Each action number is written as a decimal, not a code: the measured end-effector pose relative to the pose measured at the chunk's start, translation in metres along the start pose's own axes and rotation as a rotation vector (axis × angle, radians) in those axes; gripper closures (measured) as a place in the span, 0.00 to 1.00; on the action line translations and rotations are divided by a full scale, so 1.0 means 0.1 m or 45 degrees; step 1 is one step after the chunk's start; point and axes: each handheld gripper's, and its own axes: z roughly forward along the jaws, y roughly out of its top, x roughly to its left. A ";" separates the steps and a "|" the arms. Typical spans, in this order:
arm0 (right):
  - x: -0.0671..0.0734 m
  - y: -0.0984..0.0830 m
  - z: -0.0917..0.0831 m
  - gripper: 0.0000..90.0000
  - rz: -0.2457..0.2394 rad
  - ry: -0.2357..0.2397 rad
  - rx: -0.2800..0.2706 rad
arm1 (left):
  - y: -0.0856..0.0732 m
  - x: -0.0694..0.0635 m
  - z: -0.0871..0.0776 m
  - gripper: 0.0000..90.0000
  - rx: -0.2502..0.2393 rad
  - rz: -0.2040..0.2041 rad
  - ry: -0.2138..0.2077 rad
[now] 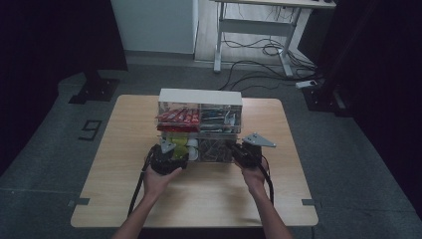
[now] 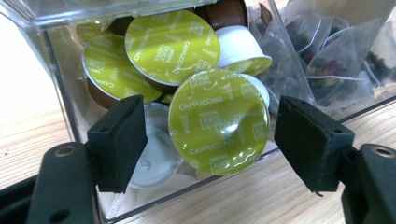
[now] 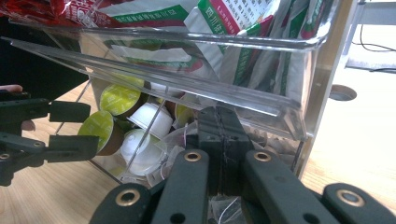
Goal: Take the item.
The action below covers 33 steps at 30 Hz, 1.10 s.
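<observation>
A clear two-tier organizer (image 1: 199, 94) stands mid-table. Its lower left bin holds several coffee capsules (image 1: 180, 144) with green or white lids. The lower right bin holds clear tea bags (image 1: 215, 149). My left gripper (image 1: 175, 151) is at the capsule bin's front, open. In the left gripper view (image 2: 215, 140) its jaws stand either side of a green "Cappuccino" capsule (image 2: 219, 119) without touching it. My right gripper (image 1: 240, 149) pokes into the tea-bag bin, pads pressed together (image 3: 223, 128). Whether a bag is pinched between them I cannot tell. The left gripper (image 3: 74, 129) appears there too, open.
The upper tier holds red sachets (image 1: 176, 117) on the left and green-and-white packets (image 3: 243, 42) on the right. The wooden table (image 1: 124, 199) has bare room in front and to both sides. A white desk frame (image 1: 254, 25) and floor cables lie behind.
</observation>
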 end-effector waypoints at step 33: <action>-0.01 -0.03 0.01 0.99 0.007 -0.002 0.003 | -0.05 -0.06 0.02 0.43 -0.022 0.015 -0.018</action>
